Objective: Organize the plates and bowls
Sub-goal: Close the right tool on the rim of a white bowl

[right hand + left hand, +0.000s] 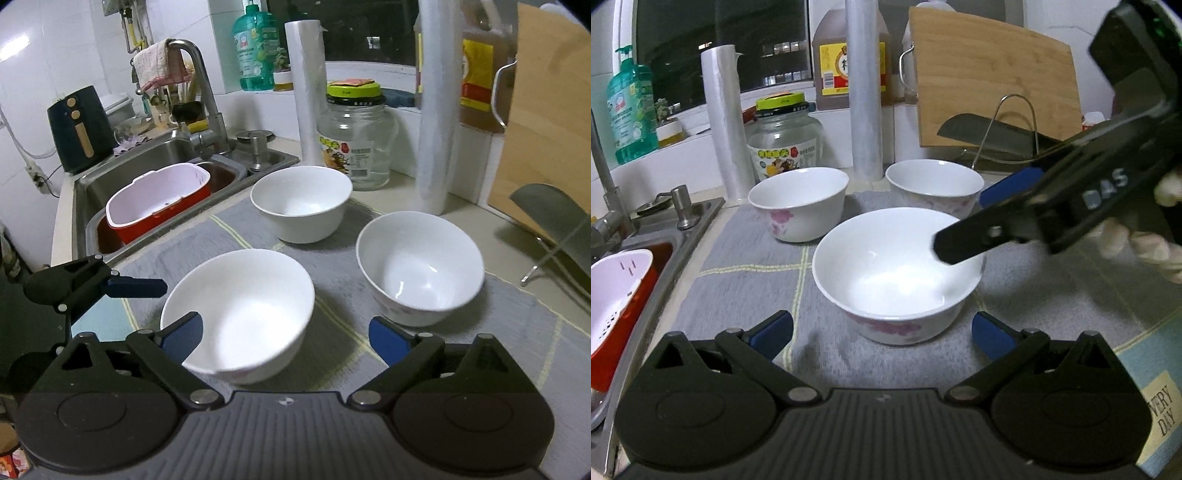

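Both jaws spread, holding nothing. Near bowl [897, 280] sits on the mat [757, 258] just ahead of the left gripper [882, 332], between its jaws; right gripper [286, 339] straddles its rim. Glazed ceramic: stiff, slick, chippable. Probably pinch the rim wall.
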